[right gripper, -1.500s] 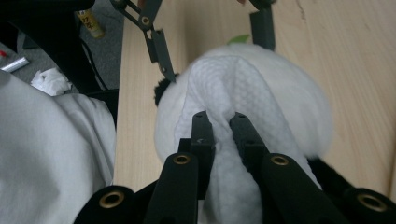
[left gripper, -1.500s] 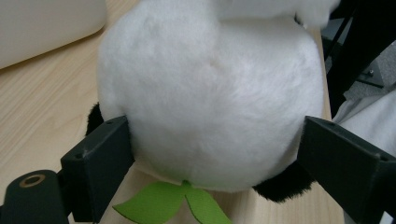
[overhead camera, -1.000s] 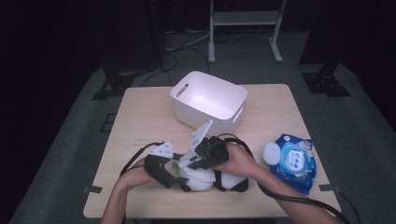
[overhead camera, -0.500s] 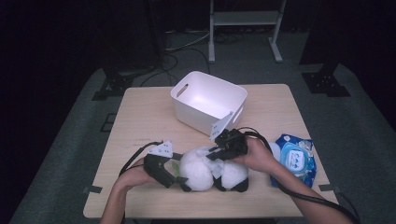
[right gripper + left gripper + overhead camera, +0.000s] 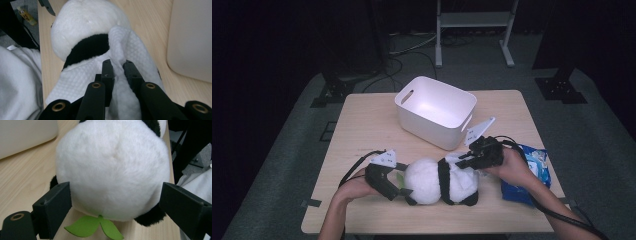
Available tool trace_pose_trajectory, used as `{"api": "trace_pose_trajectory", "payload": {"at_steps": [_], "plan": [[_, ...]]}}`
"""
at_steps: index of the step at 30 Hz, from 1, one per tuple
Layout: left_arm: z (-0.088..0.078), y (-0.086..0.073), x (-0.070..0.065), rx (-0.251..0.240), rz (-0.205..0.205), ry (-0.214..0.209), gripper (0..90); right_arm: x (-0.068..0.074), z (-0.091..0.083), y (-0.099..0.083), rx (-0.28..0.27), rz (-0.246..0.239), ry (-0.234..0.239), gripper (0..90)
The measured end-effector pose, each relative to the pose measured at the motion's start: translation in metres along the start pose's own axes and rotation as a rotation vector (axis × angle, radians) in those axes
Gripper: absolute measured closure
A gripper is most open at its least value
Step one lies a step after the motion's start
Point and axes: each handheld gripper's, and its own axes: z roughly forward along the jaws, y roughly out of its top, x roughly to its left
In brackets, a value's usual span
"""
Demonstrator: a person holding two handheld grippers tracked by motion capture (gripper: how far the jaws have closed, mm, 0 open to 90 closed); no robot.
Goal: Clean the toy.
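The right gripper [image 5: 117, 65], as we see along its two black jaws in the right gripper view, is pinched shut on a fold of a white quilted wipe cloth [image 5: 130, 47] draped over one end of a black-and-white plush panda toy [image 5: 82, 27]. In the high view we find this right gripper [image 5: 472, 159] at the toy's right end, held by the person's right hand [image 5: 512, 167].

The left gripper [image 5: 115, 195] stands wide open, and we see its jaws flanking the round white end of the plush panda toy [image 5: 112, 167] without pressing it; a green fabric leaf [image 5: 93, 227] lies on the table below. In the high view the left gripper [image 5: 399, 187] sits at the toy's left end, in the left hand [image 5: 357, 187].

We locate the plush panda toy [image 5: 437, 180] lying on its side near the front edge of a light wooden table [image 5: 367, 125]. A white rectangular plastic bin [image 5: 435, 111] with handle slots stands behind it, near the middle of the table. A blue wipes packet [image 5: 532, 172] lies at the right edge, partly under the right forearm.

Around the table we see grey carpet [image 5: 287, 165], dark surroundings, black stand feet [image 5: 562, 90], cables and a white metal frame [image 5: 472, 20] at the back.
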Motion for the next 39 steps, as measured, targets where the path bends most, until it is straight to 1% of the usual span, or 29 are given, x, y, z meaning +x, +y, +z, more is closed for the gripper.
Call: {"api": "trace_pose_trajectory", "payload": {"at_steps": [4,6,11,13,14,16,18,22,25,29,30,32,34,39], "plan": [[0.001,0.001,0.001,-0.001,-0.004,0.001,9.7,-0.004,-0.008,-0.011,-0.012,0.029,-0.011,79.5],[0.002,0.001,0.001,0.006,0.002,-0.004,9.7,-0.009,-0.011,-0.016,-0.012,0.039,-0.022,79.6],[0.002,-0.001,0.002,0.009,-0.007,-0.002,9.7,-0.023,-0.013,-0.023,-0.008,0.075,-0.036,79.5],[0.001,-0.003,0.003,0.018,-0.005,0.001,9.7,-0.029,-0.011,-0.024,-0.015,0.096,-0.031,79.5],[0.002,-0.004,0.003,0.015,-0.014,0.001,9.7,-0.031,-0.01,-0.024,-0.021,0.105,-0.024,79.6],[0.002,-0.005,0.004,0.023,-0.016,0.002,9.7,-0.035,-0.007,-0.022,-0.029,0.117,-0.021,79.6],[0.003,-0.006,0.005,0.025,-0.013,-0.001,9.7,-0.037,-0.004,-0.017,-0.027,0.117,-0.024,79.6],[0.004,-0.005,0.005,0.015,-0.01,-0.008,9.7,-0.041,0.001,-0.007,-0.015,0.095,-0.025,79.6],[0.005,-0.005,0.005,0.007,-0.011,-0.014,9.7,-0.039,0.006,0.003,-0.013,0.077,-0.016,79.6],[0.005,-0.005,0.005,0.006,-0.009,-0.014,9.7,-0.032,0.016,0.016,0.002,0.041,0.006,79.6],[0.005,-0.004,0.004,0.005,-0.01,-0.014,9.7,-0.03,0.018,0.019,0.003,0.041,0.012,79.6],[0.006,-0.004,0.004,0.004,-0.008,-0.014,9.7,-0.025,0.025,0.026,0.004,0.013,0.027,79.6],[0.006,-0.004,0.004,0.001,-0.009,-0.016,9.7,-0.021,0.029,0.031,0.005,0.009,0.039,79.6],[0.006,-0.004,0.004,0.005,-0.003,-0.015,9.7,-0.011,0.044,0.045,0.018,-0.032,0.07,79.6]]}}
